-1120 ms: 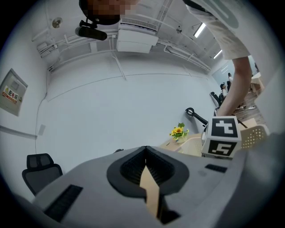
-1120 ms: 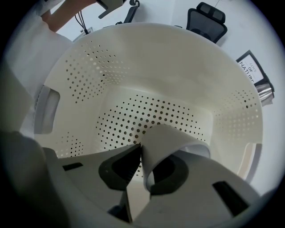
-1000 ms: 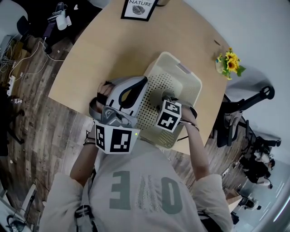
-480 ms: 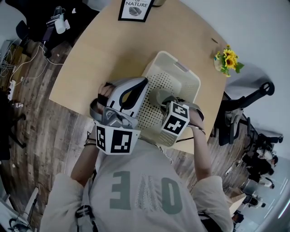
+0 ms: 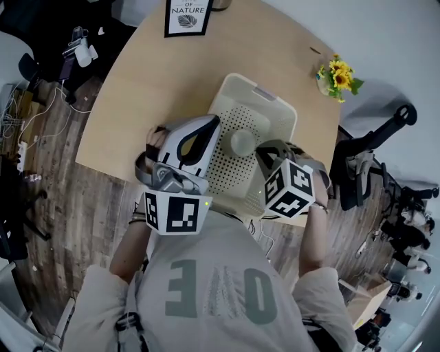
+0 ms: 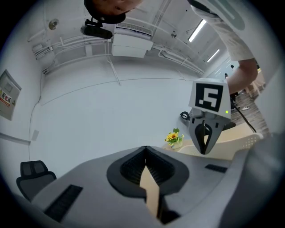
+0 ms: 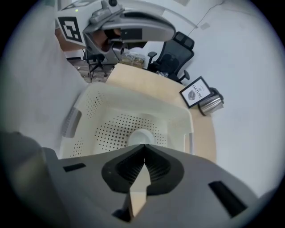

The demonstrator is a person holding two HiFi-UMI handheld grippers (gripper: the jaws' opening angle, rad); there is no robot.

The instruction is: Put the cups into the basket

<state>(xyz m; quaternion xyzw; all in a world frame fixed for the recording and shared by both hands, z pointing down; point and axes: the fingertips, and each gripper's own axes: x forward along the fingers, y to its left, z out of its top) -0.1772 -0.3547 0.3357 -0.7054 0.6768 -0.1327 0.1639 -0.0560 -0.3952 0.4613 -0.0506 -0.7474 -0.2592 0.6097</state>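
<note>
A pale cup (image 5: 242,141) lies on the perforated floor of the cream basket (image 5: 275,103) on the wooden table; the right gripper view shows the cup (image 7: 141,136) just beyond my jaw tips. My right gripper (image 5: 262,148) hangs over the basket's near right corner, shut with nothing between its jaws (image 7: 143,145). My left gripper (image 5: 217,119) is held over the basket's left rim, tilted up toward the wall, also shut and empty (image 6: 145,147). The left gripper view shows the right gripper's marker cube (image 6: 208,96) and a strip of basket rim (image 6: 231,143).
A framed print (image 5: 187,15) stands at the table's far edge with a metal container (image 7: 212,103) beside it. Sunflowers in a small vase (image 5: 335,77) sit at the far right corner. Office chairs (image 5: 371,172) stand to the right, cables (image 5: 27,130) on the floor at left.
My right gripper has drawn back from inside the basket toward its near right corner, leaving the cup uncovered on the basket floor. The left gripper has barely moved.
</note>
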